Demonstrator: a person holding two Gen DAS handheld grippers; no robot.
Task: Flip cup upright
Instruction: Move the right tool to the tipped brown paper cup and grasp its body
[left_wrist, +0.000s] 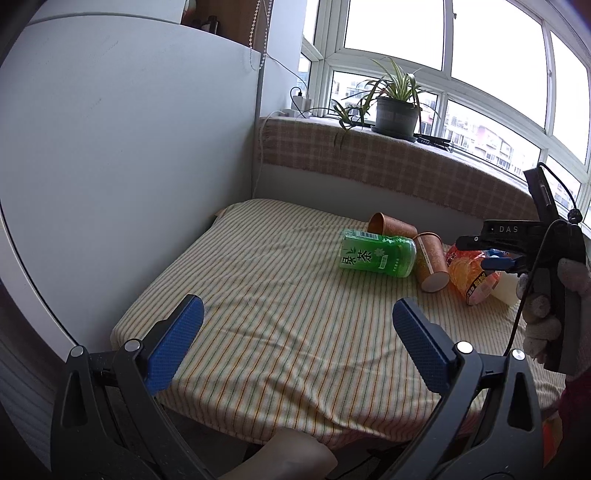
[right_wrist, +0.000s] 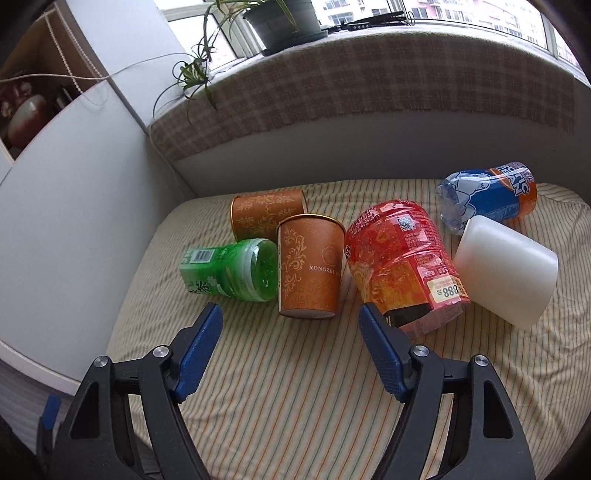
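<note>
Several cups lie on their sides on a striped cloth. In the right wrist view a brown paper cup lies nearest, its base toward my open right gripper, just short of it. A second brown cup lies behind, a green plastic cup to the left, a red cup, a white cup and a blue-orange cup to the right. In the left wrist view my left gripper is open and empty, well short of the green cup and the near brown cup.
A white cabinet wall borders the cloth on the left. A sill with a checked cover and a potted plant runs behind. The right gripper body and gloved hand show at the right of the left wrist view.
</note>
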